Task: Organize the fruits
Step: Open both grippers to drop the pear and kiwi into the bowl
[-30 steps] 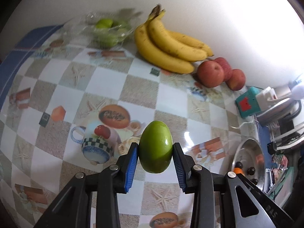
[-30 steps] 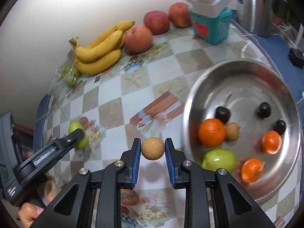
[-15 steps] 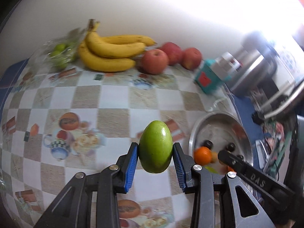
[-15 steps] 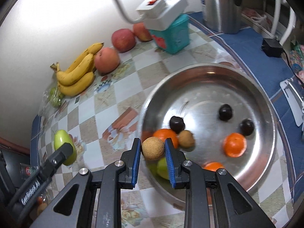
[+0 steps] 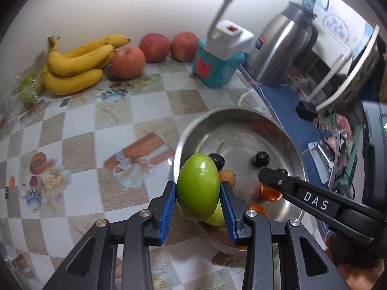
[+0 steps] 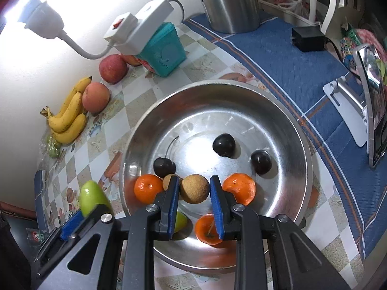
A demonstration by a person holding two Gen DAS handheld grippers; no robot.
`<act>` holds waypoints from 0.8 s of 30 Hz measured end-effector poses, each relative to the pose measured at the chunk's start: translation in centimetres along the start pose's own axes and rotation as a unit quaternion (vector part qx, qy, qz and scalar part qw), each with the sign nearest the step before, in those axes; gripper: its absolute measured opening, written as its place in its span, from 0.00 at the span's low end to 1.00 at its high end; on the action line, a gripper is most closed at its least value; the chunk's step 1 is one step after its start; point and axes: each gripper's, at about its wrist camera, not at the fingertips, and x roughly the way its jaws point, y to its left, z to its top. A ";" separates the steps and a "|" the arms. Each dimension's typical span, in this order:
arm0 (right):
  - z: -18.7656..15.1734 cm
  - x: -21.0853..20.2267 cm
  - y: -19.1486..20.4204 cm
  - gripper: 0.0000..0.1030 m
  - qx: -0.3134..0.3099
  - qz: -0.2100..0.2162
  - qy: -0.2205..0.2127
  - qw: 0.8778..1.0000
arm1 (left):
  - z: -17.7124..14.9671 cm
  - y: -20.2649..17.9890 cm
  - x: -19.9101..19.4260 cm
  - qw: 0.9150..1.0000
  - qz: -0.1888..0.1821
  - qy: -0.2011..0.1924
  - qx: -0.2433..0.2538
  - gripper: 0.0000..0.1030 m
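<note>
Left claw (image 5: 197, 194) grips a green fruit (image 5: 197, 188) at the steel bowl's (image 5: 241, 118) near-left rim. Right claw (image 6: 194, 192) clamps a tan round fruit (image 6: 194, 188) over the bowl.

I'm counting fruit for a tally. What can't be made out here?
- Green fruit in the metal bowl: hidden behind the left gripper and right gripper.
- Bagged green fruit beside the bananas: blurred, at the edge, uncountable.
- Third apple: behind the teal box.
</note>
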 end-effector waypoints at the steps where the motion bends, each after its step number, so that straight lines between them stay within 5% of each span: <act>1: 0.0 0.1 -0.1 0.26 0.001 0.001 0.002 1.000 | 0.0 -0.1 0.3 1.000 0.001 0.002 0.002 0.38; 19: 0.1 2.3 -0.6 0.26 0.006 0.003 0.032 0.999 | -0.3 -0.6 2.0 1.000 -0.002 0.020 -0.005 0.39; 24: -0.1 2.5 -0.5 0.26 0.002 -0.002 0.037 0.999 | -0.3 -0.6 1.9 1.000 -0.005 0.020 -0.004 0.51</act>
